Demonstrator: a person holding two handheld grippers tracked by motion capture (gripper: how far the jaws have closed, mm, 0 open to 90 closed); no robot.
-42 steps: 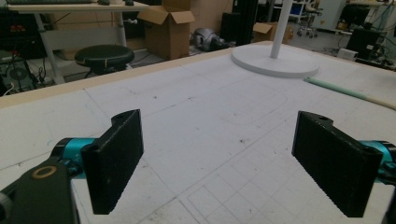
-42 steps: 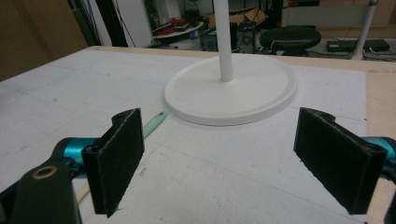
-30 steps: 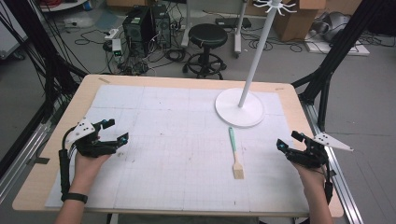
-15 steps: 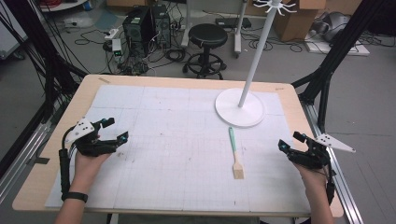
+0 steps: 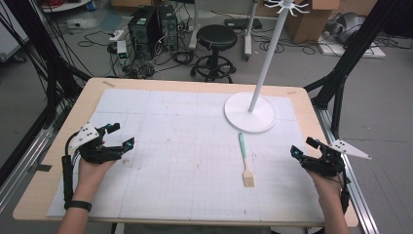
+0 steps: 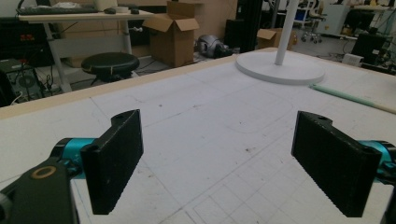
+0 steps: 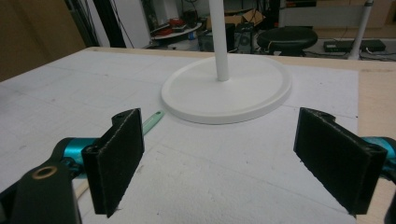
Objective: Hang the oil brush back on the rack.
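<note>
A brush (image 5: 245,158) with a pale green handle and a light wooden head lies on the white gridded mat (image 5: 185,146), right of centre. Just beyond it stands a white stand (image 5: 250,113) with a round base and a tall pole. My left gripper (image 5: 122,135) rests open at the mat's left side, far from the brush. My right gripper (image 5: 302,147) is open at the right edge, a hand's width from the brush. The left gripper view has its gripper (image 6: 219,163) wide open over bare mat, the brush handle (image 6: 345,95) far off. The right gripper (image 7: 219,163) faces the stand base (image 7: 229,91) and the handle (image 7: 152,122).
The mat covers most of the wooden table (image 5: 48,185). A black stool (image 5: 216,36), computer towers and cables sit on the floor behind the table. Black frame legs rise at both sides, and metal rails run along the table's left and right edges.
My right gripper has drifted slightly to the right and toward the near edge. The left gripper and the brush have stayed put.
</note>
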